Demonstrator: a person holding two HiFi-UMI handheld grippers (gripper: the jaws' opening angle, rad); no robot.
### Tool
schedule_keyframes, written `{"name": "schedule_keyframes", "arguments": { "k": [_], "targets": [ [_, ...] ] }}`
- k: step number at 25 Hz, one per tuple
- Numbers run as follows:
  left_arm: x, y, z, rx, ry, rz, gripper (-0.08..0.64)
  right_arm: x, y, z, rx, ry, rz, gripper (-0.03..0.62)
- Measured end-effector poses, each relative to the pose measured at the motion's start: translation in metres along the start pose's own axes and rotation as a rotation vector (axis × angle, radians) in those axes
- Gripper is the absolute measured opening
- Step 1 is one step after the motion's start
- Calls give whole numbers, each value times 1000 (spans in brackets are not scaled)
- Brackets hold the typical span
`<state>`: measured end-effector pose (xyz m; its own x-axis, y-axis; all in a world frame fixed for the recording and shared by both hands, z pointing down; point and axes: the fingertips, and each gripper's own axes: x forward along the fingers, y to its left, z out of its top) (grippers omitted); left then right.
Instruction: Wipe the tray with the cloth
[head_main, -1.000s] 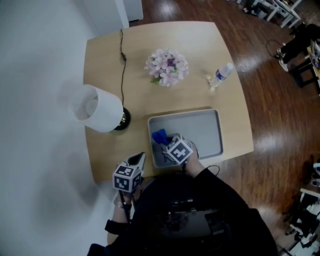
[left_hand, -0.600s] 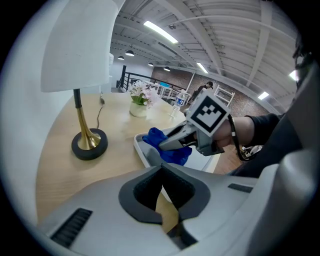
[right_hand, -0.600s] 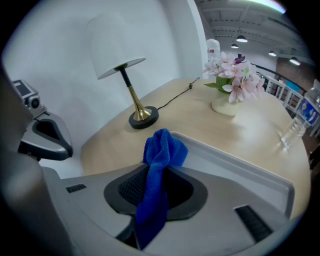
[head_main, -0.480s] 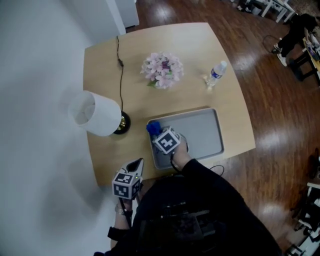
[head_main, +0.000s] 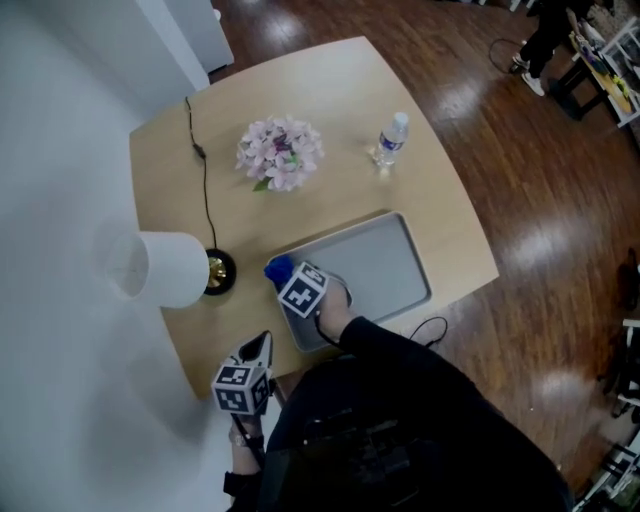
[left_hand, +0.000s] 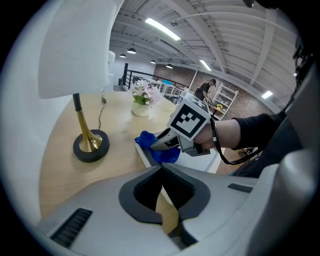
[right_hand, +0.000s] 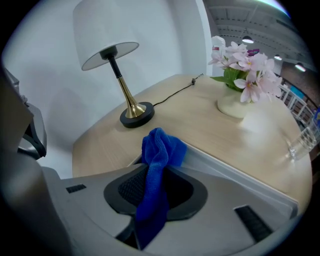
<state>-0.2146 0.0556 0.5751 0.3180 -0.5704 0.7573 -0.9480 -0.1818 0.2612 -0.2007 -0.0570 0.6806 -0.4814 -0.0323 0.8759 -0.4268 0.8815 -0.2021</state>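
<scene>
Cloth (right_hand: 156, 165), blue, is being pinched between the jaws of the right claw (head_main: 288, 280). The cloth's bunched end is lying against the tray (head_main: 395, 262) corner just ahead of the tips. Beyond that corner a lamp (right_hand: 131, 112) is standing on the table (head_main: 330, 90), with flowers (head_main: 279, 152) farther right. Back toward the person, the left claw (head_main: 264, 341) is hovering closed and empty, beside the tray.

No text, brand or number can be read anywhere; the label on the clear plastic water bottle (head_main: 390, 138) is too small.
</scene>
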Motion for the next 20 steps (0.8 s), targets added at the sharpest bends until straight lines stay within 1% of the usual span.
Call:
{"name": "schedule_keyframes", "arguments": {
  "k": [3,6,11,16,20],
  "targets": [
    [8,-7,6,26,13,-19,1,-12,-15,-7,9,-5,-28,92],
    [15,-12,11,52,21,-35,0,-22,-35,-18,39,-16,-63,92],
    [23,-19,20,82,28,-56,0,-38,-76,-50,122,-17,-125,92],
    [29,-27,22,103,34,-75,0,-66,-127,-84,201,-26,-219,92],
    [31,-31,26,116,34,-82,0,-86,-162,-112,263,-20,-271,92]
  ]
}}
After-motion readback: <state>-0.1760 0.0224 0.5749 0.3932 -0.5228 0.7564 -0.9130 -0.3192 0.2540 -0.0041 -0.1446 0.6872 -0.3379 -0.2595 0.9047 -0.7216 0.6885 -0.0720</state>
